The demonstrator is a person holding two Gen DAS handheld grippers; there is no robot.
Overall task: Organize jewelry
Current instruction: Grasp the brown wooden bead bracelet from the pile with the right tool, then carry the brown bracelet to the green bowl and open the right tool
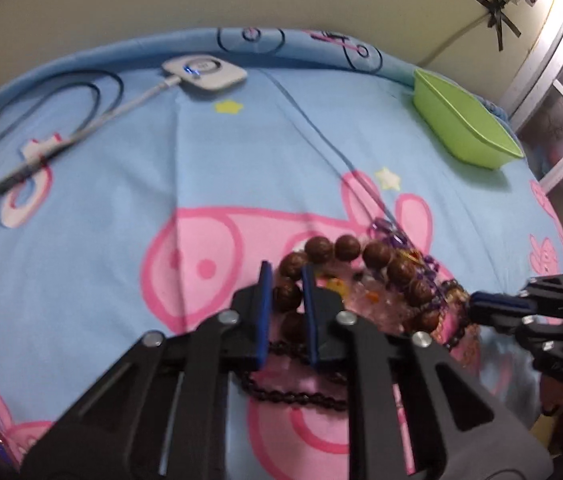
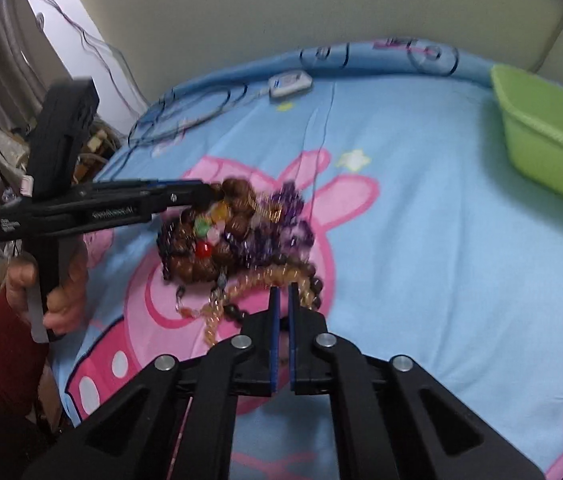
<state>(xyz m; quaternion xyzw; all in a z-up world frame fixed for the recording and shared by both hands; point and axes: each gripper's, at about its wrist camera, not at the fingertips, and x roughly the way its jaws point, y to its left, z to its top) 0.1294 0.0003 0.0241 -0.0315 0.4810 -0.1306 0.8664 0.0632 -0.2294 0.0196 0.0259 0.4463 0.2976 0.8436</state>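
Cartoon-print bedding (image 1: 121, 184) was noted beneath a tangled jewelry pile (image 2: 237, 236), well apart from the green bin (image 1: 461, 128). The left gripper (image 1: 287, 276) was found clamped on the brown bead bracelet (image 1: 345, 249), the right gripper (image 2: 283, 294) closed on an amber strand (image 2: 257, 280). Snagging was judged likely if these were pulled apart.

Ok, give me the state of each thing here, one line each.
Left gripper: fingers shut on the brown bead bracelet.
Right gripper: fingers shut at the edge of the jewelry tangle; what it pinches, unclear.
Green tub: upright, looks empty.
White device: cable attached, blue light on.

Small white lettering on the left claw (image 2: 185, 196) is too blurred to read.
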